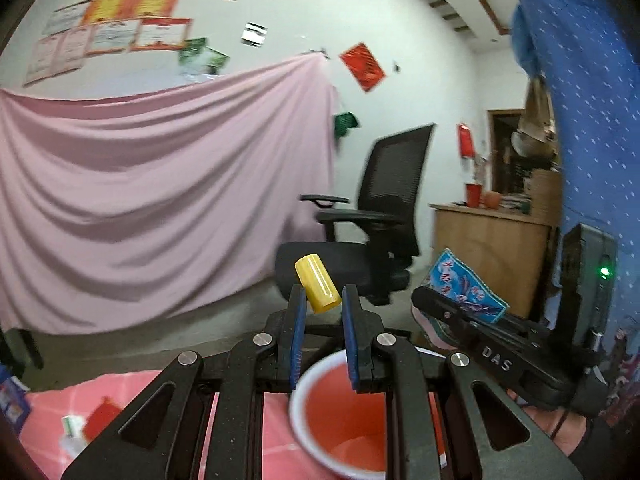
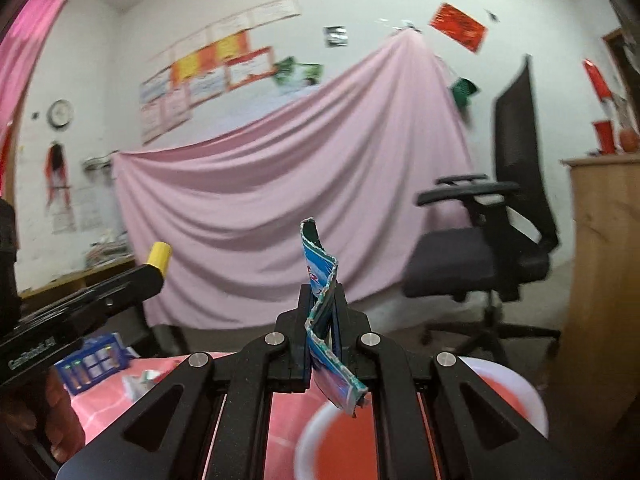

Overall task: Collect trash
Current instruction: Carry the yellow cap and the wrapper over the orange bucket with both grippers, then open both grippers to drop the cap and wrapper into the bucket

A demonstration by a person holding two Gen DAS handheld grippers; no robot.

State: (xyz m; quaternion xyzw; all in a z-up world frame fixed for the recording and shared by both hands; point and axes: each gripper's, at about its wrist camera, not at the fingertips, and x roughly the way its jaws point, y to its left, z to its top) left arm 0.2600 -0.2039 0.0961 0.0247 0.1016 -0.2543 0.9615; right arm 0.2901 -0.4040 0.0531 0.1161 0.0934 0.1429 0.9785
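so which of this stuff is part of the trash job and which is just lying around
Part of the job:
- yellow cylinder in left gripper
- crumpled blue wrapper in right gripper
- red cup below both

Just lying about:
- office chair
- pink sheet
- battery pack

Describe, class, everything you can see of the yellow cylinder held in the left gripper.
The yellow cylinder is short, smooth and glossy, plastic by its look, with a flat end facing up and away. It tilts to the left, pinched at its lower part between the left gripper's blue-padded fingers, and hangs in the air above a red cup.
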